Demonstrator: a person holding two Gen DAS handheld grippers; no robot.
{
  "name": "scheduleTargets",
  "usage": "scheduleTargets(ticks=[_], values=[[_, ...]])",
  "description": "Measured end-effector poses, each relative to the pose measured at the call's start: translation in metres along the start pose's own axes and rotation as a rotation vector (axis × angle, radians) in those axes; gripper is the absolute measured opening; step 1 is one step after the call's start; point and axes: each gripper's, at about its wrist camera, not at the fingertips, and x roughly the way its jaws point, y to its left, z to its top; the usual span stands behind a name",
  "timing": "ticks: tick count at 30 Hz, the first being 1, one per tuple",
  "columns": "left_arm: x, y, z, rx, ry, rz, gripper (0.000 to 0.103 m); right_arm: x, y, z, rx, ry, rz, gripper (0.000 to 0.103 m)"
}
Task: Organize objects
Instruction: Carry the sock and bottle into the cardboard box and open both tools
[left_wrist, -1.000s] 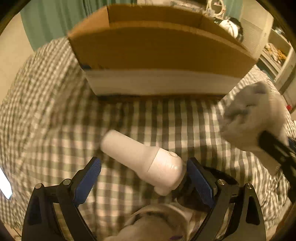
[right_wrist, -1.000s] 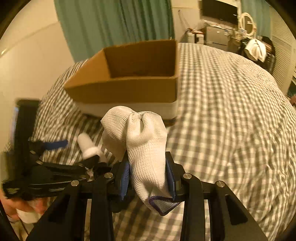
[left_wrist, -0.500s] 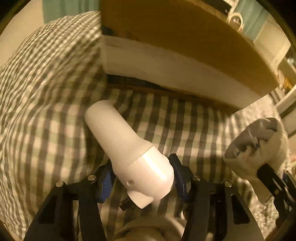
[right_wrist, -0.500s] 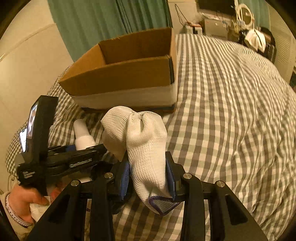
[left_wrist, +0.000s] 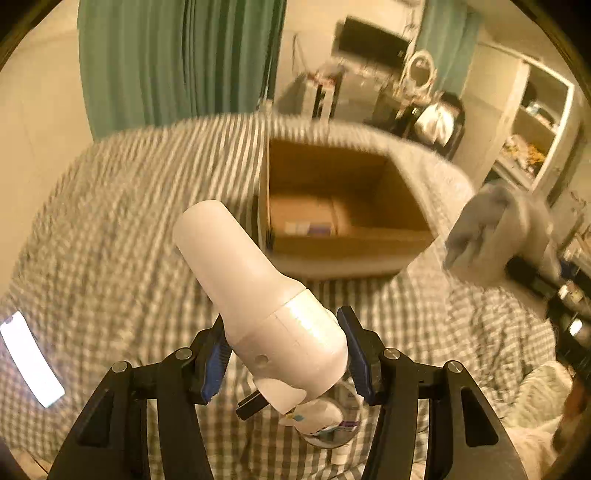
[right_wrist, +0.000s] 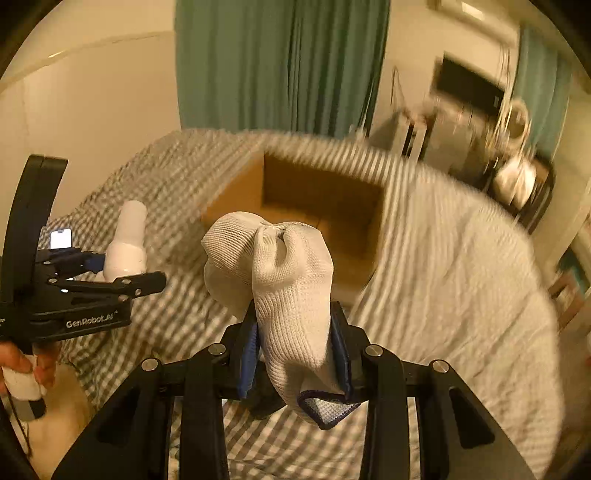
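Both tools lifted: left tool (left_wrist: 284, 354) grips bottle (left_wrist: 258, 295); right tool (right_wrist: 293, 354) grips sock (right_wrist: 280, 280).

Dim warm amber indoor light; heavy motion blur on checked bedspread (left_wrist: 110, 229) and background; fisheye bending, dark vignette corners.

White lettering reading "GenRobot.AI" runs along the black side bar of the left tongs (right_wrist: 122, 275), seen in the right wrist view. A small label with coloured print sits on a bottle (left_wrist: 317, 421) beneath the left tongs in the left wrist view, too blurred to read.
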Motion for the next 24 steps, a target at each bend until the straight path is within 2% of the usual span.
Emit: scheduleTargets(ticks=[5,8,10,12,17,19,24], values=[[-0.047,0.005,0.052,0.040,-0.130,0.010,0.056,-0.078,0.007,0.067,-0.078,-0.098,-0.086,0.034],[-0.069,0.001,0.065,0.020,-0.187,0.000,0.056,-0.094,0.013,0.104,-0.108,-0.109,-0.114,0.034],[-0.083,0.003,0.071,-0.046,-0.219,-0.053,0.056,-0.096,0.015,0.123,-0.106,-0.107,-0.100,0.034],[-0.087,0.001,0.073,-0.064,-0.239,-0.102,0.056,-0.092,0.015,0.138,-0.085,-0.106,-0.086,0.034],[-0.064,-0.001,0.067,0.007,-0.249,-0.098,0.056,-0.057,0.016,0.145,-0.059,-0.074,-0.065,0.034],[-0.049,0.000,0.064,0.035,-0.247,-0.073,0.056,-0.032,0.010,0.138,-0.016,-0.041,-0.043,0.034],[0.011,0.005,0.055,0.092,-0.163,-0.024,0.056,0.035,-0.007,0.116,0.091,0.047,0.020,0.034]])
